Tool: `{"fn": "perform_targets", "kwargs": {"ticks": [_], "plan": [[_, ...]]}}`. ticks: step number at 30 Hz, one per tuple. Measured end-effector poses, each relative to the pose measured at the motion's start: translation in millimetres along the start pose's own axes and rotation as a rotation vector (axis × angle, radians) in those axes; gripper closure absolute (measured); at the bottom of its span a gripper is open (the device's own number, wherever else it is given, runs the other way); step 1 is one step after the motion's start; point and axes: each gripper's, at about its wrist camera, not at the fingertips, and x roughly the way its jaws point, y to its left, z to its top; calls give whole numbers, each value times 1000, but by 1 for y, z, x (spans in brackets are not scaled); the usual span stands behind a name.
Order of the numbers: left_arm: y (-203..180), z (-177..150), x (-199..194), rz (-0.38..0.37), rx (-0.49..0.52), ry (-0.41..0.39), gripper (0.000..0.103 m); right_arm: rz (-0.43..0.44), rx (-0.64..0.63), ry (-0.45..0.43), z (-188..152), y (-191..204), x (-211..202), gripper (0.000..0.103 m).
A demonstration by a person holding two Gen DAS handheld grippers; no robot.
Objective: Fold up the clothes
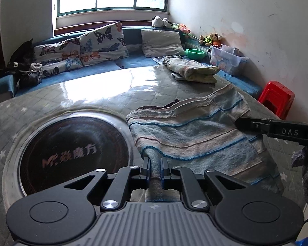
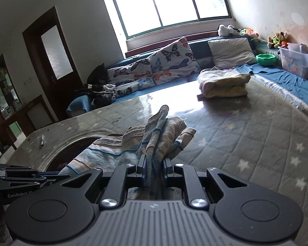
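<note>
Your left gripper (image 1: pixel 155 169) is closed on a rolled edge of the striped garment (image 1: pixel 197 135), the fabric pinched between both fingers. Your right gripper (image 2: pixel 154 171) is closed too, holding a bunched fold of the same garment (image 2: pixel 154 135), which stands up in front of its fingers. Between the two grippers the garment spreads over the table (image 1: pixel 92 94), its left part lying just beside the round dark inset (image 1: pixel 71 151). Farther back on the table lies a folded yellowish cloth (image 1: pixel 192 69), well apart. Behind the table is the blue sofa (image 1: pixel 133 61) with butterfly cushions (image 1: pixel 102 43).
</note>
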Motion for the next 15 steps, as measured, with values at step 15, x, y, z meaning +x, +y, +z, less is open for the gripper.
{"fn": "perform_targets", "kwargs": {"ticks": [15], "plan": [[-37,30,44,-5,30,31,93,-60,5,4,27,-49,21,89]]}}
